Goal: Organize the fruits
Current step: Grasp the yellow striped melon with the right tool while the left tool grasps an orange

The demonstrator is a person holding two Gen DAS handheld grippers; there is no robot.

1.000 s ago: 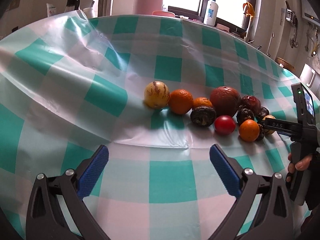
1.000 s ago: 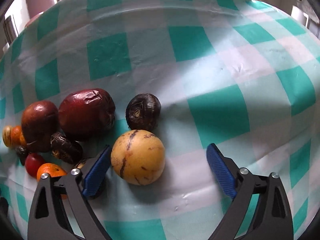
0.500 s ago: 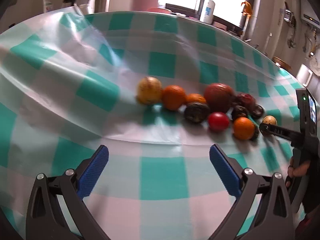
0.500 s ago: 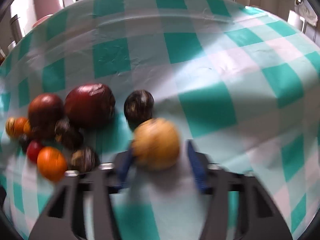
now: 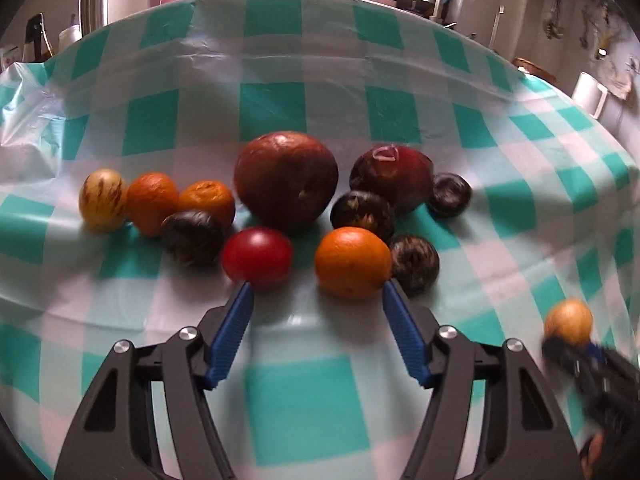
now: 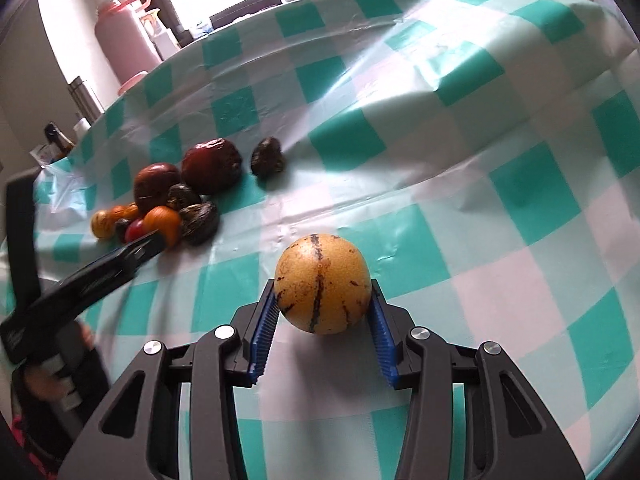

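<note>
Clamping a yellow striped melon between its blue pads, the right gripper has the fruit squeezed on both sides, out over the checked tablecloth well apart from the pile. The left gripper is closing, jaws still apart; the orange sits just past its tips, next to the right one, nothing pressed yet, and the red tomato is right at the left pad's tip.

Only the right wrist view shows the grip clearly. From the left wrist view the held melon is just a blurry ball low by the right edge of the cloth. The left wrist view is the one that lets you count the pile toward the middle of the table: one second striped melon at the far left, three oranges, one tomato, two big dark red fruits, and four small dark wrinkly ones. In the right wrist view that heap is small and overlapping, so the count's fuzzy there. A pink jug stands past the far edge.
</note>
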